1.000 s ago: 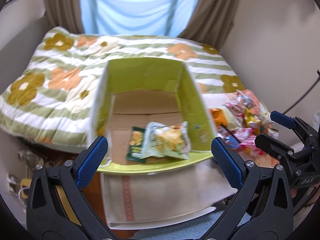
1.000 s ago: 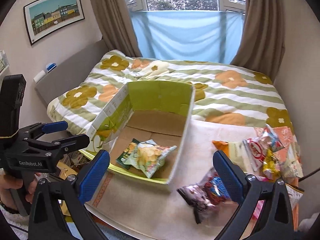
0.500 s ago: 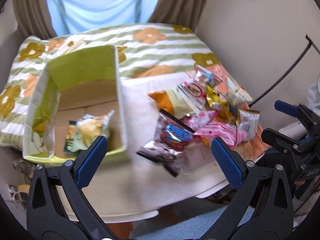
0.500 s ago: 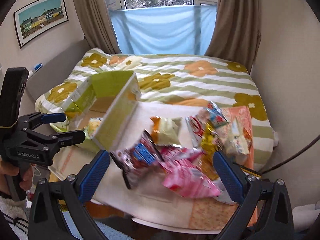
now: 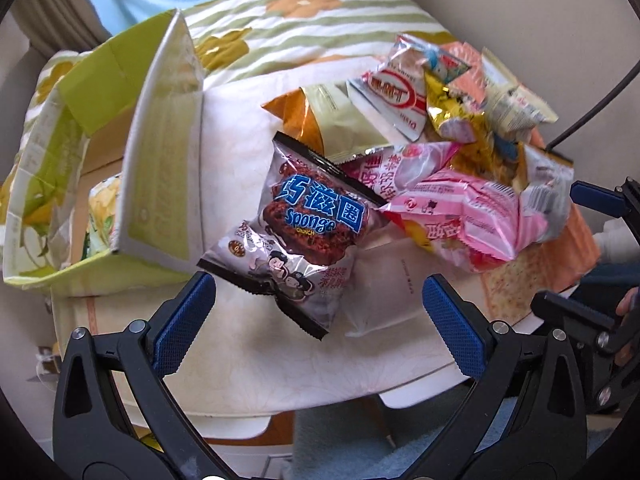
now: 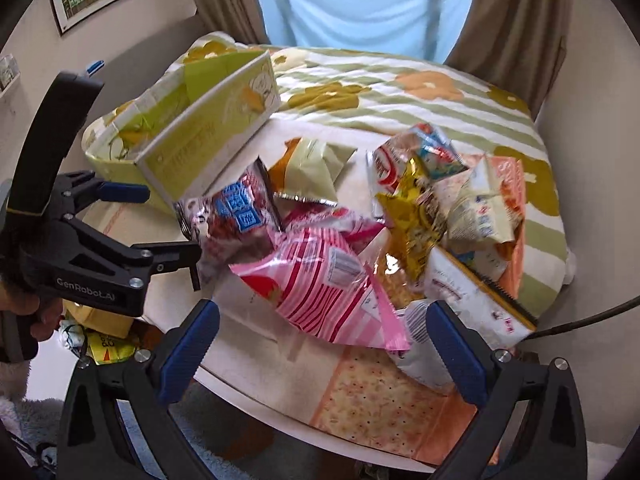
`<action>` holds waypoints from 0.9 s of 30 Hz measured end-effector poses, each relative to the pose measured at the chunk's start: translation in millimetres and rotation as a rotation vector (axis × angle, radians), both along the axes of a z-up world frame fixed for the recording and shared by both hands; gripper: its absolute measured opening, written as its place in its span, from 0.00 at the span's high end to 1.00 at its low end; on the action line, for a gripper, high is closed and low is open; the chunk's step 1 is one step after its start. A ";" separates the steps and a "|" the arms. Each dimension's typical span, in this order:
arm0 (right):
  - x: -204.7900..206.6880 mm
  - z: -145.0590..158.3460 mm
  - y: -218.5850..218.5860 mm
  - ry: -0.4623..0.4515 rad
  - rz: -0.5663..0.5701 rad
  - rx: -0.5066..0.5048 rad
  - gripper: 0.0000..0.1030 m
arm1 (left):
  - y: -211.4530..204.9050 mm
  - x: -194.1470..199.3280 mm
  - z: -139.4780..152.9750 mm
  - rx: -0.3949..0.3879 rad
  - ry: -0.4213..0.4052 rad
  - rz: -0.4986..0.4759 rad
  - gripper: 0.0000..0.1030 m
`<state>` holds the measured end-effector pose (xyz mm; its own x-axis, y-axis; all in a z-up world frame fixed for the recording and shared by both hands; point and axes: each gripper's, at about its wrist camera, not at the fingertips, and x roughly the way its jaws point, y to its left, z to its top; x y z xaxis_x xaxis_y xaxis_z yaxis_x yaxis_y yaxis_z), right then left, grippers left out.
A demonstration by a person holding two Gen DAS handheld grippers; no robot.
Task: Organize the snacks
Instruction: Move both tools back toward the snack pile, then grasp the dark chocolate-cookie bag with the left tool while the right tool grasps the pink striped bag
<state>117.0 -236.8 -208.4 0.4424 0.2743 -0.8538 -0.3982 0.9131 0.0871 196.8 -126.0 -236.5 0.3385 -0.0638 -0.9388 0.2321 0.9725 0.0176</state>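
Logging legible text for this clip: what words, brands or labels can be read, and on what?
"巧滋圈", "Sponge", "CRUNCH": silver-and-brown foil snack bag in front of the open left gripper.
"GenRobot.AI": black left gripper body, right wrist view.
Pink striped plastic bag, red-and-white packet, green cardboard box: print blurred or inverted, unreadable.

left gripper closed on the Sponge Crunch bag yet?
No, the left gripper is open, its blue pads on either side of the Sponge Crunch bag, not touching it.
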 end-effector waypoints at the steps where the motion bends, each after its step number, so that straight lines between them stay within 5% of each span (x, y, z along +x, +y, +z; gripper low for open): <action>1: 0.0 -5.5 2.4 0.003 0.006 -0.007 0.00 | -2.1 2.9 -5.1 0.018 0.005 -0.012 0.01; 20: 19.8 -50.5 28.0 0.042 -0.010 -0.123 0.00 | -1.4 45.5 -65.0 0.120 0.138 -0.105 0.12; 23: 21.4 -52.4 27.0 0.046 -0.015 -0.126 0.00 | 5.0 49.5 -65.6 0.112 0.146 -0.087 0.29; 27: 25.1 -55.3 25.8 0.057 -0.024 -0.121 0.00 | 13.6 53.5 -66.5 0.080 0.162 -0.062 0.34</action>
